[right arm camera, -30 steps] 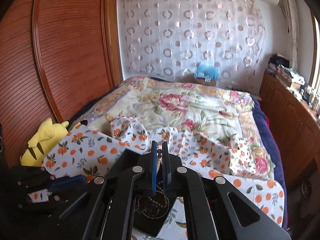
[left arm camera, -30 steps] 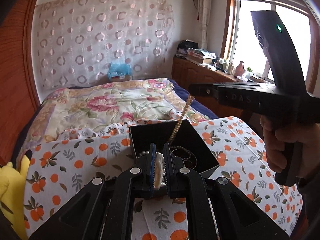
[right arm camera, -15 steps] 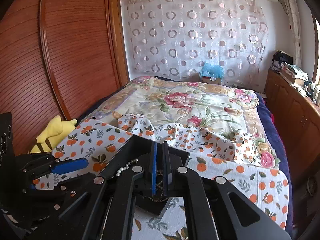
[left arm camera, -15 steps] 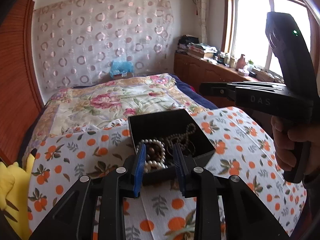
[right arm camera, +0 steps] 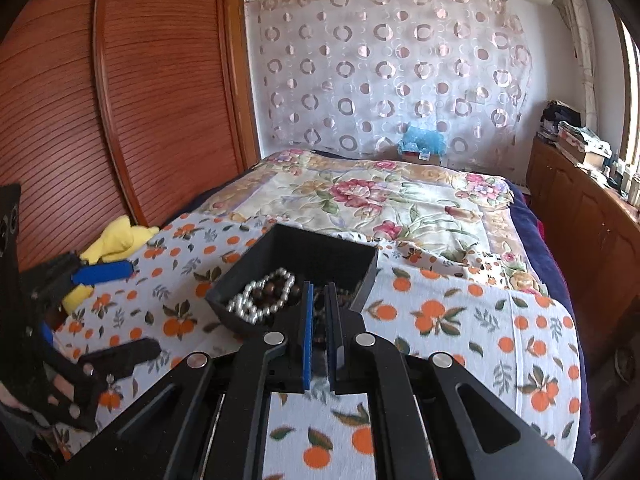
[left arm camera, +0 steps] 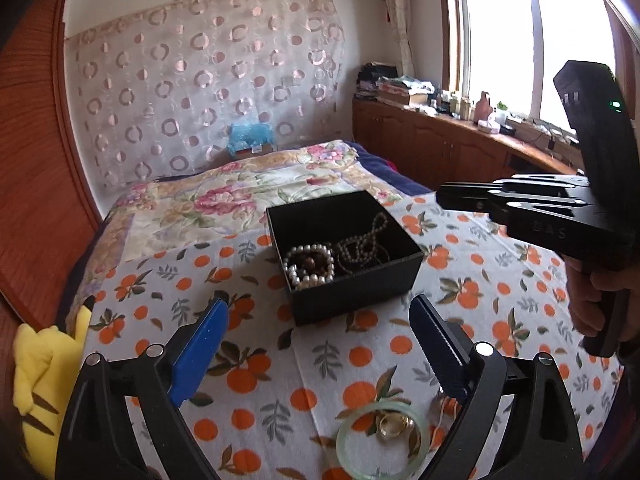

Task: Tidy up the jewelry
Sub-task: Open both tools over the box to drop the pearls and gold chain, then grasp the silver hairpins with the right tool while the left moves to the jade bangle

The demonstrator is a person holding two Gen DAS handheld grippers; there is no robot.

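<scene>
One marking is legible: the embossed letters "DAS" on the black side of my right gripper (left arm camera: 448,197), read in the left wrist view. I find no other readable text, label or number in either view.

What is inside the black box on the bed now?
The black box holds a white pearl bracelet around dark brown beads and a darker bead string. Its bottom under them is hidden.
</scene>
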